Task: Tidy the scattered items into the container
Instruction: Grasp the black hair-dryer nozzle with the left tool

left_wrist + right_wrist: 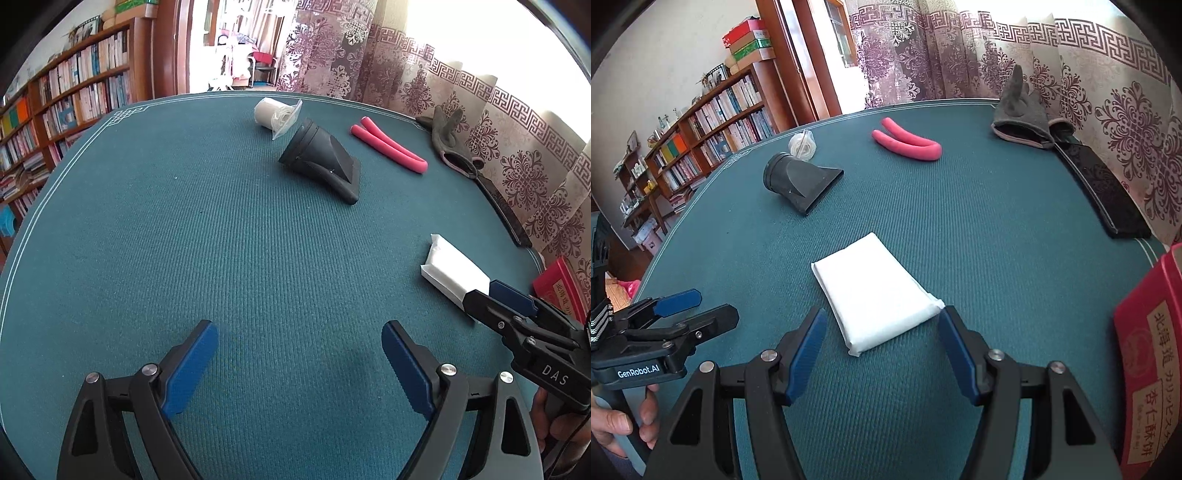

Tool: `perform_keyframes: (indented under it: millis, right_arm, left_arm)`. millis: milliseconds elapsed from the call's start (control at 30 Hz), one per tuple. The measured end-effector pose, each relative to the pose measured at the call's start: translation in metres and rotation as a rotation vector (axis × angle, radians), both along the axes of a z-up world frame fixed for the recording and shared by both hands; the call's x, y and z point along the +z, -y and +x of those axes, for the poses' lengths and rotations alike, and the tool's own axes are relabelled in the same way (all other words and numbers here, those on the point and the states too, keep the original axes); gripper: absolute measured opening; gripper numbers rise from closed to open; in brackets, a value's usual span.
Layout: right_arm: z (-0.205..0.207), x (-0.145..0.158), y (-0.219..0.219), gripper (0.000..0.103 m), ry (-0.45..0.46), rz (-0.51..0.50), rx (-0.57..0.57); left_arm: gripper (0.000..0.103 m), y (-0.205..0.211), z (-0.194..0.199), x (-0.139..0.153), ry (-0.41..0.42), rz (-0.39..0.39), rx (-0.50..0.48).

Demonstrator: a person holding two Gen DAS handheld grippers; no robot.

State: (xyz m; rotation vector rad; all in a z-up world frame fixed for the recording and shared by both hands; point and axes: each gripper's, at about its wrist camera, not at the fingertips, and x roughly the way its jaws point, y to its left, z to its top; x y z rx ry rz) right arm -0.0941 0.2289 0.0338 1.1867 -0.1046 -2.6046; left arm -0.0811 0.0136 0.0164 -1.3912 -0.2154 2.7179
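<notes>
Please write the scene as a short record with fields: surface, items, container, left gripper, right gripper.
surface: green table mat
items: white tissue pack, black nozzle, pink foam tube, grey glove, tape roll, black case
container: red box, at right edge
left gripper: open, over bare mat
right gripper: open, fingers astride the tissue pack's near end

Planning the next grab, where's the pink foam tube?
The pink tube lies at the table's far side, between the black nozzle and grey glove.
</notes>
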Motion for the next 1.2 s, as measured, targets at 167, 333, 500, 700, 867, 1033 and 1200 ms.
perform_keyframes:
  millis: [167, 333, 500, 700, 867, 1033, 1200]
  right_arm:
    - [-0.015, -0.002, 0.011, 0.068, -0.01, 0.043, 0.039]
    - [-0.019, -0.004, 0.016, 0.076, -0.017, 0.052, 0.07]
    - [-0.019, -0.004, 0.013, 0.079, -0.02, 0.023, 0.076]
    - [-0.019, -0.004, 0.008, 0.08, -0.021, -0.007, 0.07]
    - [-0.019, -0.005, 0.003, 0.08, -0.022, -0.036, 0.066]
    - [-0.018, -0.005, 0.002, 0.08, -0.023, -0.051, 0.063]
    - [-0.019, -0.006, -0.004, 0.08, -0.023, -0.084, 0.056]
  left_arm:
    - [0.092, 0.012, -0.012, 0.003, 0.001, 0.011, 0.027]
    - [0.092, 0.011, -0.035, 0.016, -0.03, 0.024, 0.013]
    - [0.092, 0.0, -0.07, 0.026, -0.062, 0.038, 0.013]
    - [0.092, -0.01, -0.117, 0.019, -0.028, 0.118, 0.08]
    - [0.092, -0.02, -0.139, 0.005, -0.006, 0.097, 0.105]
    - [0.092, -0.014, -0.157, 0.005, -0.029, 0.101, 0.175]
    - [0.098, -0.006, -0.188, 0.003, -0.044, -0.014, 0.154]
